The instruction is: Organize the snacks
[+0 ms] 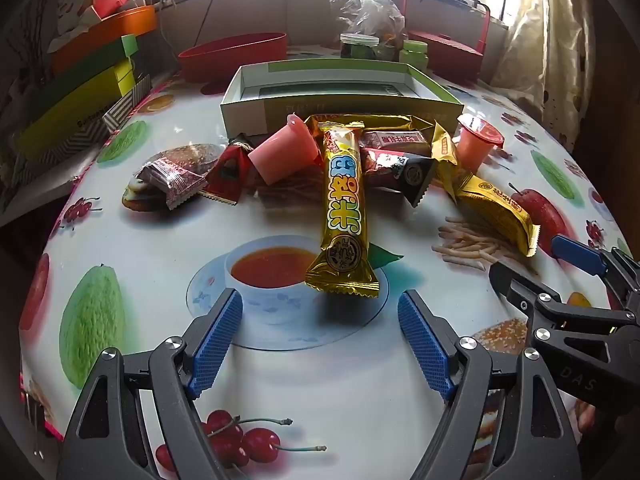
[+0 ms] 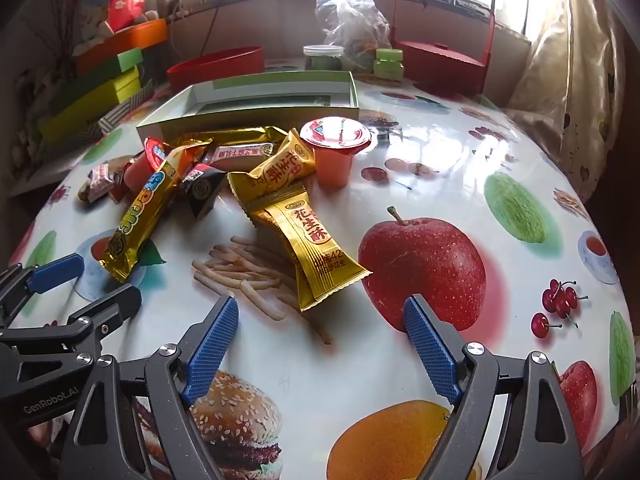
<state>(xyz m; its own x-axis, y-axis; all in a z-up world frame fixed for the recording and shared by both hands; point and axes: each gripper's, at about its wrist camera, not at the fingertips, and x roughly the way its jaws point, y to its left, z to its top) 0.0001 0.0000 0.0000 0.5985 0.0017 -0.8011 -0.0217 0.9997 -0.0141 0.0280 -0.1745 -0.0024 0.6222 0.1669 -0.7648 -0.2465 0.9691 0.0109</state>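
Snacks are lying in a heap just in front of the open box, none in it yet. Left gripper is hovering with jaws wide apart, nothing between them. The long gold bar is pointing its near end straight at that gap, far end toward the box. Right gripper is also gaping empty, facing the gold peanut packet, which is slanting away from the box. Each hand looks nearest its own packet.
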